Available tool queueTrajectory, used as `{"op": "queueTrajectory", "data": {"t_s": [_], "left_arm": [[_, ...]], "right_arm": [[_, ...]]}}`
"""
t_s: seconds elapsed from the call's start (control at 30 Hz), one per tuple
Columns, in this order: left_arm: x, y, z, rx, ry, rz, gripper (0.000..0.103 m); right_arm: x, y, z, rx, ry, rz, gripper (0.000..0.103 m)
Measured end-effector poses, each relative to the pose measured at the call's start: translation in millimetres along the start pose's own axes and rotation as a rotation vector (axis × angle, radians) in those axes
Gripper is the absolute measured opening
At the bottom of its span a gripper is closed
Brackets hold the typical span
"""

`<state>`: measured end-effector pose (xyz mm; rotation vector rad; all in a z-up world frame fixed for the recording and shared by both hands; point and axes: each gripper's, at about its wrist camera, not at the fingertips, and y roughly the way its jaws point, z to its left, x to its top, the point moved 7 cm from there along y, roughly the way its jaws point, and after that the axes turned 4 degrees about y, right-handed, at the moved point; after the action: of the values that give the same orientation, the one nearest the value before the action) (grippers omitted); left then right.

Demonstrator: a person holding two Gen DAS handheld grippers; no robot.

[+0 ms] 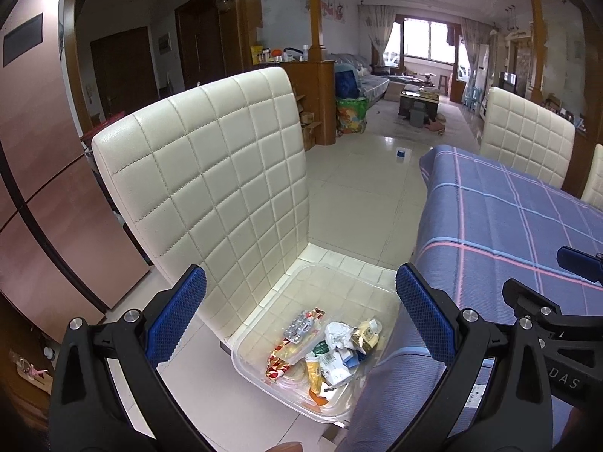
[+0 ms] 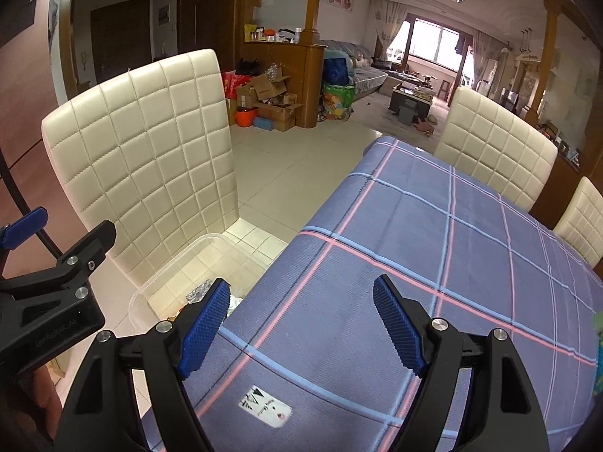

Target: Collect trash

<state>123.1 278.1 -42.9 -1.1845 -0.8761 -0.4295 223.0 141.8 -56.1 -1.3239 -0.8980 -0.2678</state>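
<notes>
Your left gripper [image 1: 301, 320] is spread wide with nothing between the pads, hanging over the clear plastic bin [image 1: 264, 371]. Right gripper [image 2: 301, 324] is equally wide and empty, over the checked tablecloth [image 2: 433, 233].

The bin sits on the seat of the cream quilted chair [image 1: 211, 173], tucked against the table edge, probably so you can drop scraps straight off the table. The trash [image 1: 324, 350] is already in the bin: crumpled wrappers, a foil blister pack, white paper.

Visible tabletop looks cleared, so I'd judge collection done or nearly so.

Writing: "DAS" on the gripper body in the left view. White label [image 2: 265, 406] on the cloth has print, illegible.
</notes>
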Motion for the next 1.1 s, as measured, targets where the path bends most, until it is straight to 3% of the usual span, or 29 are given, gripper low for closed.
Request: {"op": "queueTrajectory", "data": {"t_s": [0.43, 0.7, 1.1], "left_arm": [[10.2, -43.0, -45.0, -0.076, 0.045, -0.062, 0.099], [18.0, -68.5, -82.0, -0.13, 0.087, -0.111, 0.099], [28.8, -88.0, -143.9, -0.209, 0.148, -0.141, 0.099]], "right_arm": [[-8.3, -55.9, -38.7, -0.031, 0.059, -0.079, 0.076], [-13.8, -80.9, -72.3, -0.116, 0.081, -0.141, 0.076], [-27.2, -101.9, -133.8, -0.166, 0.175, -0.157, 0.076]]}}
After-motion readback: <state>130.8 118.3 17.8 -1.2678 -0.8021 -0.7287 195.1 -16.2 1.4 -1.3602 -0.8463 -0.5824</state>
